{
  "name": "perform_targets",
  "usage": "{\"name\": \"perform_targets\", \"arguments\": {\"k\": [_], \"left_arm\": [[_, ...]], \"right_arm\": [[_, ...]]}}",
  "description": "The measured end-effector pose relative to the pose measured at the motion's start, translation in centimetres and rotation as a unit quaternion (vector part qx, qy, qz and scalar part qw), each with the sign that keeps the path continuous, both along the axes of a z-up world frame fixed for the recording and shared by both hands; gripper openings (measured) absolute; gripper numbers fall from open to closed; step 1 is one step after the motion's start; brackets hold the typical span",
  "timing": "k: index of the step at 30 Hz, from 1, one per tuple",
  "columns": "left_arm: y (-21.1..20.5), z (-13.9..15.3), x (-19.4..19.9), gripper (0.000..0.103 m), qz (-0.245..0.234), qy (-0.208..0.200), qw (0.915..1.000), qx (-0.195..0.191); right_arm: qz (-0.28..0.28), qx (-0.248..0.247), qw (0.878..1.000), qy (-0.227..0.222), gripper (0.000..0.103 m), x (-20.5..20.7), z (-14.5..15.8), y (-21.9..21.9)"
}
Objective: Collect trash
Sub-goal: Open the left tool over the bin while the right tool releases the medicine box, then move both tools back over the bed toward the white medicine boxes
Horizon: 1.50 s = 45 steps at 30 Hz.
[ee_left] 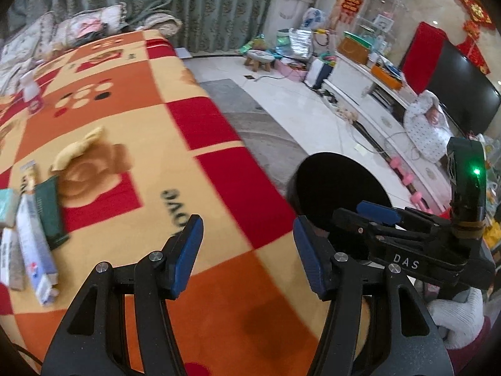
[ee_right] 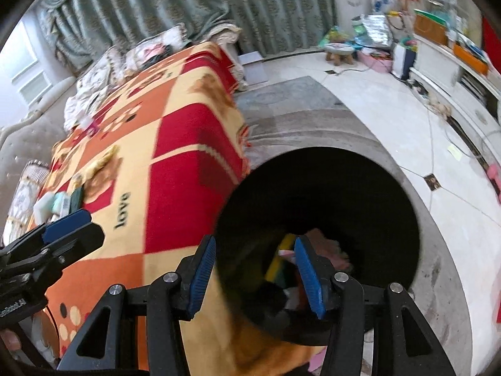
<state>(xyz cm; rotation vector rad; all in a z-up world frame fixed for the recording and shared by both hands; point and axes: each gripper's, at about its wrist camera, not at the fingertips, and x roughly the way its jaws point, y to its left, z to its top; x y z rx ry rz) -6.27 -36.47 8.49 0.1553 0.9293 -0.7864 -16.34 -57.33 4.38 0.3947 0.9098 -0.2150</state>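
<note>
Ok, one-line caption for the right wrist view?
Open right tongs poised over the black trash bin beside the blanket-covered bed.

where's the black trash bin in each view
Left wrist: the black trash bin sits right of centre, beside the blanket's edge, partly behind the right gripper.
Right wrist: it fills the lower centre, rim at, trash visible inside, open fingers over its mouth.
Shared landmark: the "love" lettering on the blanket.
</note>
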Motion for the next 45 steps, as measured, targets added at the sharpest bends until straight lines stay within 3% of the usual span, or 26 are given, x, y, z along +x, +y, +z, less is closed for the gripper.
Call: {"name": "perform_targets", "arguments": {"k": [17, 30, 35, 40, 41, 42, 45], "left_arm": [[13.1, -0.3, 3.6, 0.059, 0.12, -0.008, 0.9924, 0.026], [23.0, -1.7, 7.8, 0.059, 0.229, -0.006, 0.9723, 0.044], [24.2, -3.2, 10.0, 0.059, 0.245, 0.006, 0.9675, 0.061], [23.9, -4.7, 11.2, 0.058, 0.229, 0.03, 0.9711, 0.059], [23.8, -4.9, 11.3, 0.049, 0.223, 0.034, 0.9728, 0.051], [23.7, -4.9, 11.3, 0.031, 0.221, 0.037, 0.9734, 0.048], [24.0, -4.7, 10.9, 0.029, 0.212, 0.04, 0.9756, 0.04]], "right_arm": [[0.123, 0.012, 0.992, 0.016, 0.051, 6.0, -0.2, 11.4], [0.201, 0.006, 0.979, 0.031, 0.051, 9.3, -0.7, 18.9], [0.217, 0.0, 0.976, 0.033, 0.051, 10.3, -0.7, 20.5], [0.233, -0.003, 0.972, 0.037, 0.051, 11.1, -0.7, 22.0], [0.238, -0.004, 0.971, 0.036, 0.051, 11.3, -0.6, 22.4], [0.242, -0.005, 0.97, 0.036, 0.051, 11.4, -0.6, 22.7], [0.255, -0.006, 0.966, 0.035, 0.051, 12.1, -0.4, 24.0]]}}
